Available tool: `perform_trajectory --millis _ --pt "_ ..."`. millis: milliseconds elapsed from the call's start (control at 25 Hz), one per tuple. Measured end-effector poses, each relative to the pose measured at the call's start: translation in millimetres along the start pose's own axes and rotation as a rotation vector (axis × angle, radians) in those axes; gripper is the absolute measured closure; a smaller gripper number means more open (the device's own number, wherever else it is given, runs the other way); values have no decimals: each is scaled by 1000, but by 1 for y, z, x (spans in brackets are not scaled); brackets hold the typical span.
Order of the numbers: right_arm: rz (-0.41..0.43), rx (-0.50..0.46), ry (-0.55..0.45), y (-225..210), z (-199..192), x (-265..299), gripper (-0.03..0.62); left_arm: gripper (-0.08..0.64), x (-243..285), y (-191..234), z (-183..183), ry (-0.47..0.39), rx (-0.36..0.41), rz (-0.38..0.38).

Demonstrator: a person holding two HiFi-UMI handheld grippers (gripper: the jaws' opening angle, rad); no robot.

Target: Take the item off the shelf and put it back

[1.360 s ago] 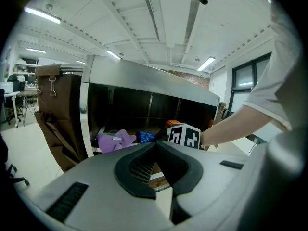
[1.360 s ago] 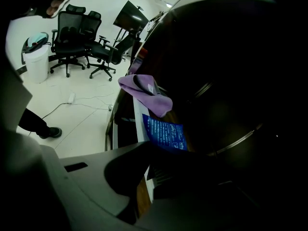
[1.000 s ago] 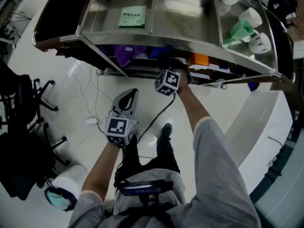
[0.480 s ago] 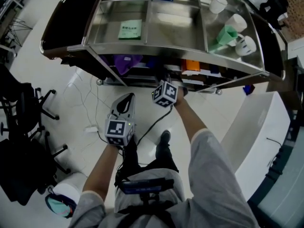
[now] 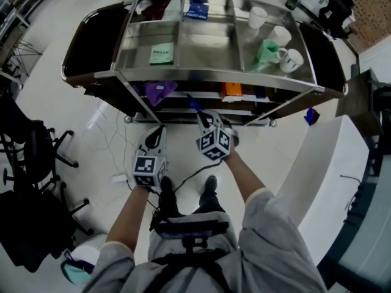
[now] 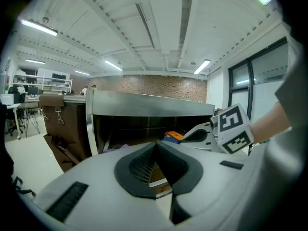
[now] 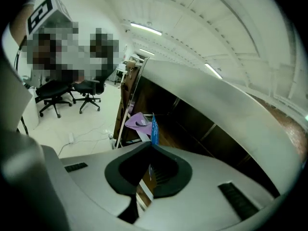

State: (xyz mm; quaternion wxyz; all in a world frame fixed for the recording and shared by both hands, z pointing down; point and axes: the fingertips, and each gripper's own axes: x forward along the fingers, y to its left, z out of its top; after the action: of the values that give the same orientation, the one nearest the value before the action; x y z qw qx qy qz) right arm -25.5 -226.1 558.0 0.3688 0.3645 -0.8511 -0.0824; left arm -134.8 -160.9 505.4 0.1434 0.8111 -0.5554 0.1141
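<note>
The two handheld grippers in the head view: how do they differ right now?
The right gripper pinches a thin blue item, while the left gripper holds nothing. The right gripper reaches up to the steel shelf; the left gripper hangs back, farther from it. Shared: both have their fingers closed together.

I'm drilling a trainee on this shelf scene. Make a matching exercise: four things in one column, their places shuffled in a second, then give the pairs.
Things
1. green sheet
2. purple cloth
3. thin blue item
4. white mugs

Places
A. clamped in the right gripper
B. top shelf, right section
C. top shelf, left section
D. under the top shelf, at the left

Pairs: 1-C; 2-D; 3-A; 4-B
</note>
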Motion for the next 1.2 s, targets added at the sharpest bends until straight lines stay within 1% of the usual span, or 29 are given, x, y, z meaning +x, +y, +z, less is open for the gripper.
perform_trajectory --millis 280,440,640,760,1200 --pt "-52 195 -67 -11 6 -73 583 554 -19 -4 21 -23 37 -7" --pt "-80 337 -132 -25 13 -111 583 554 -32 -5 31 -40 30 -15" --pt "-101 482 -190 -33 9 -152 583 554 -49 3 37 -55 16 6" --pt "-121 532 -204 -35 0 -167 583 554 -58 9 38 -59 11 23" --pt "-177 634 -205 -27 -30 -203 583 554 -79 20 29 -62 -26 39"
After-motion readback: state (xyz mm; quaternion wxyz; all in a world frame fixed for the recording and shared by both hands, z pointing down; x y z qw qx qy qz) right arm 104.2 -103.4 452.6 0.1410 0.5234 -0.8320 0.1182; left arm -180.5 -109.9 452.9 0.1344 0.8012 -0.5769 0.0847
